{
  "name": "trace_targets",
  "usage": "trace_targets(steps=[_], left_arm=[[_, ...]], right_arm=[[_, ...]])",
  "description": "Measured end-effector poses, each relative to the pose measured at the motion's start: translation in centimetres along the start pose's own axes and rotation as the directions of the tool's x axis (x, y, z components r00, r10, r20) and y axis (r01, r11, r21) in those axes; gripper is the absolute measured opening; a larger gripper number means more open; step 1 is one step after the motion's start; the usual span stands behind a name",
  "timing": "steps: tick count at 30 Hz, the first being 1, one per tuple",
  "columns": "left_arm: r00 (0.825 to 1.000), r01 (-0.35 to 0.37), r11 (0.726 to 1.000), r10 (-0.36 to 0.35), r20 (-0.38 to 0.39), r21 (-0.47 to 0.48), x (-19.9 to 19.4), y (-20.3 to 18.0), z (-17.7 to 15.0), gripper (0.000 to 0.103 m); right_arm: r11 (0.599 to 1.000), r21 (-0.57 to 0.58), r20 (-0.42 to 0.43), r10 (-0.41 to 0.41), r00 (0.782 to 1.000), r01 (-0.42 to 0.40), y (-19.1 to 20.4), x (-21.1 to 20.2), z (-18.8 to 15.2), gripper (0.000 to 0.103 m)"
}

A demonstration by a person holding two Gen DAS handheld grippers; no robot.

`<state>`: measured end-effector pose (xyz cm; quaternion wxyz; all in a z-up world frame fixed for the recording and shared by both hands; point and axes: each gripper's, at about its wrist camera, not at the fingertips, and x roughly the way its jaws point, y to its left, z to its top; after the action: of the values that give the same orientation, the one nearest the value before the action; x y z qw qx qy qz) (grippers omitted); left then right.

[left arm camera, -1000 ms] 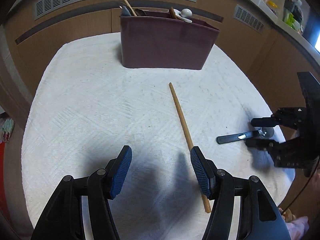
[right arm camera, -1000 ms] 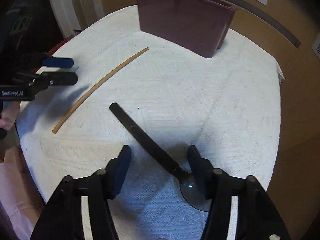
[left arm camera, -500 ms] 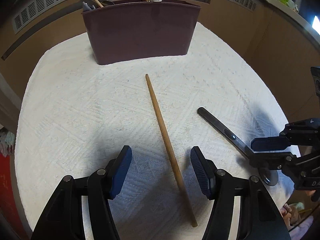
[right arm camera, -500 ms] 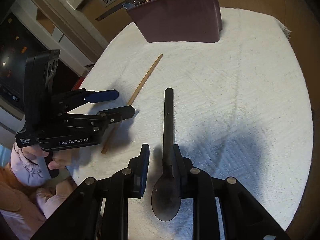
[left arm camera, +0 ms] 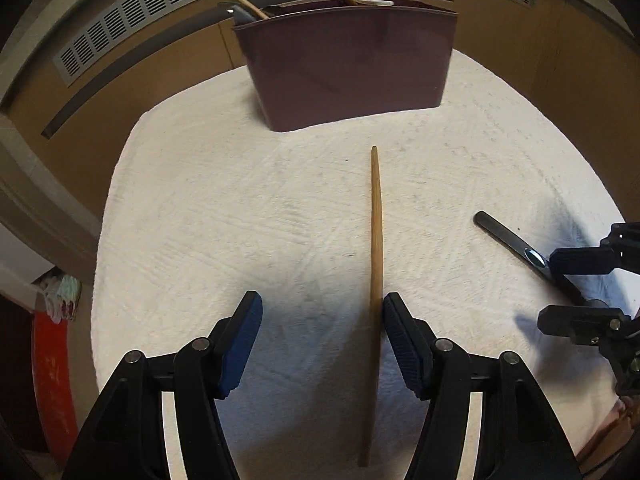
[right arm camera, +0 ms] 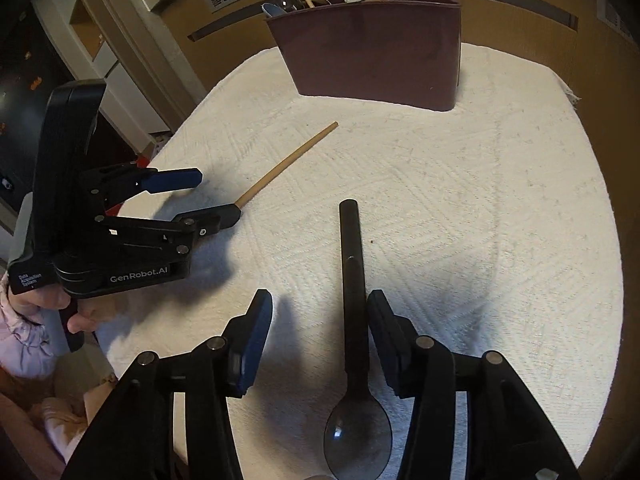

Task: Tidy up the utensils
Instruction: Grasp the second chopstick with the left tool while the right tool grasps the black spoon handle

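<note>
A long wooden stick (left arm camera: 375, 248) lies on the white cloth, running between the fingers of my open left gripper (left arm camera: 322, 340), close to the right finger. A black spoon (right arm camera: 354, 304) lies on the cloth between the fingers of my open right gripper (right arm camera: 320, 340), close to the right finger, bowl toward me. The spoon also shows in the left wrist view (left arm camera: 516, 246), and the stick in the right wrist view (right arm camera: 288, 164). A maroon utensil bin (left arm camera: 344, 68) holding several utensils stands at the far side; it also shows in the right wrist view (right arm camera: 376, 48).
The white cloth (left arm camera: 200, 220) covers a round table. Wooden panels with vent grilles (left arm camera: 160, 8) curve behind the bin. A red object (left arm camera: 52, 368) sits low at the left, beyond the table edge.
My left gripper has swung so the stick now lies between its fingers. My right gripper closed partly around the spoon half a second ago and has opened wide again.
</note>
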<state>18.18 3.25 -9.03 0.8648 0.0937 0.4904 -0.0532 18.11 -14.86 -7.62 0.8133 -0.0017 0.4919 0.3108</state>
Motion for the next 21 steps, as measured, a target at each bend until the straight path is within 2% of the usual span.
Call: trace_targets(steps=[2, 4, 6, 7, 9, 11, 12, 14, 17, 21], left_arm=[[0.997, 0.079, 0.996, -0.08, -0.005, -0.029, -0.2, 0.9, 0.1, 0.063], [0.981, 0.195, 0.98, -0.195, -0.014, -0.037, -0.1, 0.8, 0.6, 0.06], [0.966, 0.257, 0.966, -0.258, -0.036, -0.031, 0.6, 0.4, 1.4, 0.045], [0.962, 0.268, 0.963, -0.269, -0.052, -0.03, 1.1, 0.1, 1.8, 0.042], [0.969, 0.241, 0.97, -0.241, -0.053, -0.005, 1.7, -0.4, 3.0, 0.037], [0.975, 0.212, 0.977, -0.211, -0.064, 0.019, 2.2, -0.8, 4.1, 0.024], [0.975, 0.214, 0.977, -0.212, -0.07, 0.021, 2.5, -0.9, 4.7, 0.021], [0.973, 0.218, 0.976, -0.216, -0.076, 0.018, 3.0, -0.8, 5.6, 0.017], [0.976, 0.208, 0.978, -0.207, -0.065, 0.012, 3.2, -1.3, 6.1, 0.006], [0.976, 0.217, 0.976, -0.217, 0.009, -0.035, 2.0, -0.9, 5.6, 0.006]], right_arm=[[1.0, -0.004, -0.002, 0.001, 1.0, -0.001, 0.2, 0.4, 0.1, 0.048], [1.0, -0.004, 0.003, 0.008, 1.0, -0.008, 0.1, 0.4, 0.0, 0.05], [0.999, 0.011, 0.004, 0.036, 0.999, -0.036, -0.4, 0.1, -0.2, 0.054], [0.998, 0.024, 0.005, 0.051, 0.999, -0.051, -0.6, -0.1, -0.3, 0.058], [0.996, 0.047, 0.011, 0.078, 0.997, -0.079, -0.8, -0.2, -0.7, 0.065], [0.994, 0.05, 0.022, 0.097, 0.995, -0.098, -0.7, -0.4, -1.1, 0.073], [0.994, 0.043, 0.023, 0.102, 0.995, -0.103, -0.6, -0.4, -1.3, 0.075], [0.993, 0.016, 0.016, 0.117, 0.993, -0.118, -0.1, -0.4, -1.6, 0.088], [0.99, -0.01, 0.001, 0.141, 0.99, -0.141, 0.5, -0.2, -1.7, 0.103], [0.993, -0.018, -0.006, 0.12, 0.993, -0.12, 0.8, 0.0, -1.7, 0.103]])
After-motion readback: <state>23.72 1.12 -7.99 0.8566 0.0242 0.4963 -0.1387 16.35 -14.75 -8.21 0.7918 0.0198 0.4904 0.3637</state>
